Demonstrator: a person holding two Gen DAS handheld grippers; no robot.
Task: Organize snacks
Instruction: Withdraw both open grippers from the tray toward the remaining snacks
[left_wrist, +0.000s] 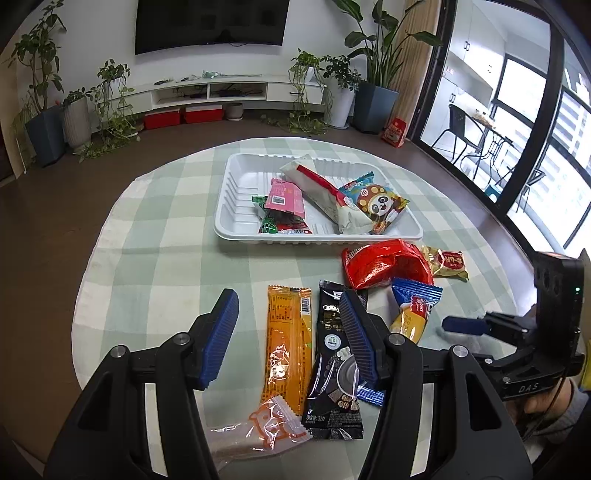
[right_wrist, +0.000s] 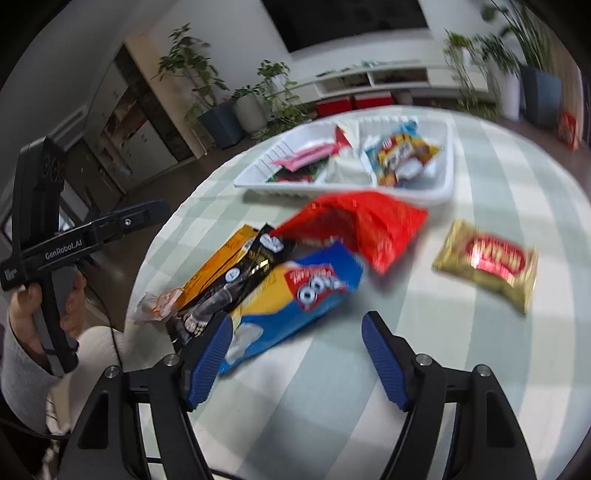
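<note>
My left gripper (left_wrist: 288, 299) hangs open over an orange packet (left_wrist: 288, 339) and a black packet (left_wrist: 332, 362) that lie side by side on the cloth; its pads touch neither. My right gripper (right_wrist: 297, 319) is open too, low over the table, with the near end of a blue-and-yellow packet (right_wrist: 295, 295) by its left finger. A red bag (right_wrist: 362, 225) and a gold packet (right_wrist: 487, 262) lie farther out. Behind them the white tray (left_wrist: 317, 240) holds a pink packet (left_wrist: 286, 197), a long white-and-red one (left_wrist: 317, 188) and a panda packet (left_wrist: 376, 206).
The round table wears a green-checked cloth (left_wrist: 166, 221) and its edge curves close on the left. A hand (right_wrist: 22, 306) holds the left gripper's handle at the table's side. Potted plants and a low TV console stand far behind.
</note>
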